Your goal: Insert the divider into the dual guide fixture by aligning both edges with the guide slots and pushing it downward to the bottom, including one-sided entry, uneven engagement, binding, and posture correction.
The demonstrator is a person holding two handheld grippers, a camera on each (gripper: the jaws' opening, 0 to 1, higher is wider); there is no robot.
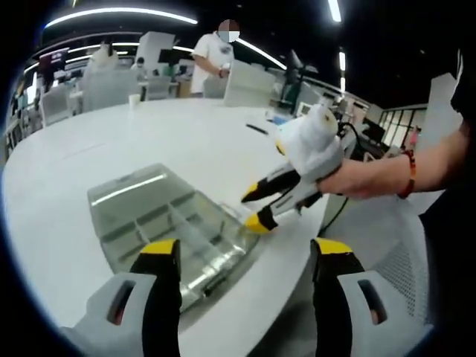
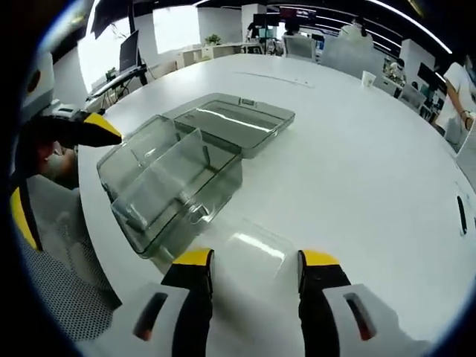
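Both tongs (image 1: 245,256) (image 2: 255,264) hang spread and empty near the clear plastic compartment box (image 2: 167,182) at frame centre on the white bench (image 2: 349,149); judged step: approach, divider grasp next.

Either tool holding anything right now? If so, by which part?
Nothing is held. The left tool and right tool both have jaws apart with only empty space between them, and both sit short of the clear compartment box on the white table.

Both handheld grippers have light grey bodies with black jaws capped in yellow tips. The left gripper (image 1: 249,260) shows dark oval slots in its grey shoulders, as does the right gripper (image 2: 253,271). The operator's right wrist carries a red bracelet (image 1: 410,175).
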